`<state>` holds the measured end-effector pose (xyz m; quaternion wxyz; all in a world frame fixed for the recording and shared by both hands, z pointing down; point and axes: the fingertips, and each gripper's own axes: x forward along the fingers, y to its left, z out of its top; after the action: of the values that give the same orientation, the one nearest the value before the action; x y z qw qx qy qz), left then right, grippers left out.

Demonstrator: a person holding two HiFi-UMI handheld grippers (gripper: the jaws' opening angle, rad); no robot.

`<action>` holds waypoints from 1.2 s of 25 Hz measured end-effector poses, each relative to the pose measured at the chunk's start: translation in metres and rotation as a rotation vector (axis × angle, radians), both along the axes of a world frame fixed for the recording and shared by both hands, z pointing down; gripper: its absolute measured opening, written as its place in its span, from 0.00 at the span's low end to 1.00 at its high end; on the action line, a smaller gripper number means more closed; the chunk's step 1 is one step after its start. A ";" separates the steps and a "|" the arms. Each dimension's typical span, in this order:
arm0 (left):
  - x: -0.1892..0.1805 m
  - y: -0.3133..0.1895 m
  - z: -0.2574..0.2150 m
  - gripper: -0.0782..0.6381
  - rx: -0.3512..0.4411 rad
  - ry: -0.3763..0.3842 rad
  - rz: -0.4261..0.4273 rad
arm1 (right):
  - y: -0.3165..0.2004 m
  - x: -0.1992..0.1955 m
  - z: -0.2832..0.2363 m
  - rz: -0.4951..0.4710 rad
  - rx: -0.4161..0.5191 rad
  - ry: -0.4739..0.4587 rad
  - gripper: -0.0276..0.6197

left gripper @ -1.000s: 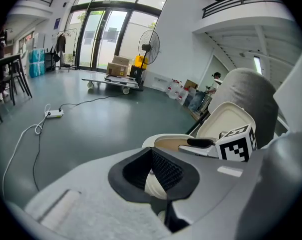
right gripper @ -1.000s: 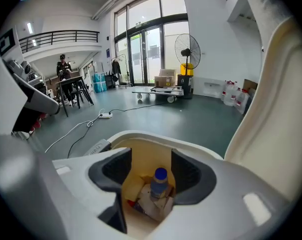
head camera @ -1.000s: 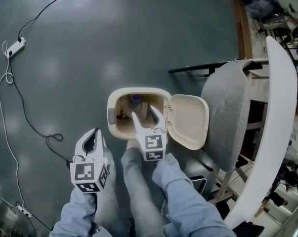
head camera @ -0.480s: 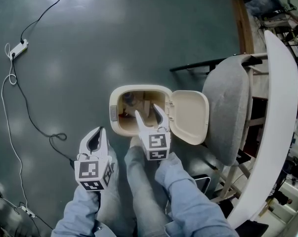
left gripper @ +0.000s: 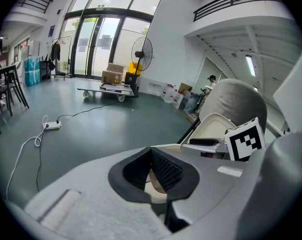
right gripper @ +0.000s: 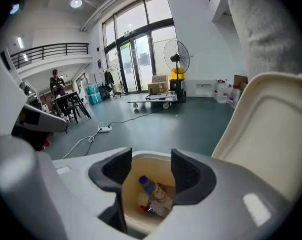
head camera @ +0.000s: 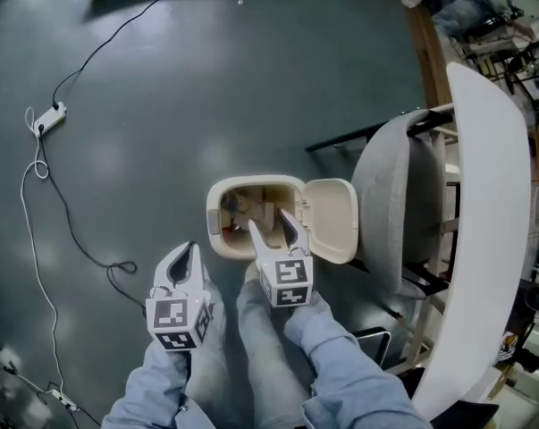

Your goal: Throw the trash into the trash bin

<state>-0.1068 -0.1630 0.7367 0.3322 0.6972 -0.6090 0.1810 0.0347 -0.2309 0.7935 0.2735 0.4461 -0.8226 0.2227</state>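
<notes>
Here, legs: grey trouser legs [head camera: 267,347] fill the bottom of the head view, with blue sleeves [head camera: 345,369] on either side.
Left gripper: the left gripper [head camera: 187,257] is low at the left, beside the person's left leg and over the bare floor [head camera: 162,88]. It is apart from the bin. Its two dark pads meet at the tips, and nothing is caught between them.
Right gripper: the right gripper [head camera: 269,222] is over the near rim of the bin and points into the open mouth. Its jaws stand well apart and hold nothing; its own view shows only the inside of the bin through the gap.
Trash bin: a cream trash bin [head camera: 251,182] stands on the floor just past the person's feet.
Lid: the lid [head camera: 333,222] is swung open to the right.
Trash: the trash [right gripper: 160,205] lies at the bottom of the bin. It is a heap of crumpled pieces, and a bottle [right gripper: 146,185] with a blue cap leans on top.
Chair: a grey padded chair [head camera: 390,199] is just right of the lid.
Tabletop: a long white tabletop [head camera: 488,195] curves past the chair.
Cable: a white cable [head camera: 37,213] trails over the floor at the left and runs to a power strip [head camera: 48,117].
Far end: a standing fan [right gripper: 177,58] and a low cart [right gripper: 153,98] carrying boxes stand before tall windows.
</notes>
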 end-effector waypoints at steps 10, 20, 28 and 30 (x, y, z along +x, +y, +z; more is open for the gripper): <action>0.002 -0.020 -0.095 0.12 0.084 0.006 -0.018 | 0.008 0.013 -0.105 0.034 0.020 -0.009 0.24; -0.010 -0.025 -0.191 0.12 0.132 0.074 -0.080 | 0.006 0.038 -0.225 0.152 0.081 -0.014 0.05; -0.008 -0.023 -0.294 0.12 0.247 0.072 -0.031 | 0.012 0.055 -0.347 0.157 0.244 -0.036 0.05; -0.004 -0.021 -0.317 0.12 0.275 0.061 -0.008 | 0.017 0.068 -0.371 0.171 0.272 -0.029 0.05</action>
<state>-0.1112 -0.1837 0.4201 0.2524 0.7390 -0.6203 0.0734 0.1026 -0.2139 0.4222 0.1788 0.5440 -0.8081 0.1383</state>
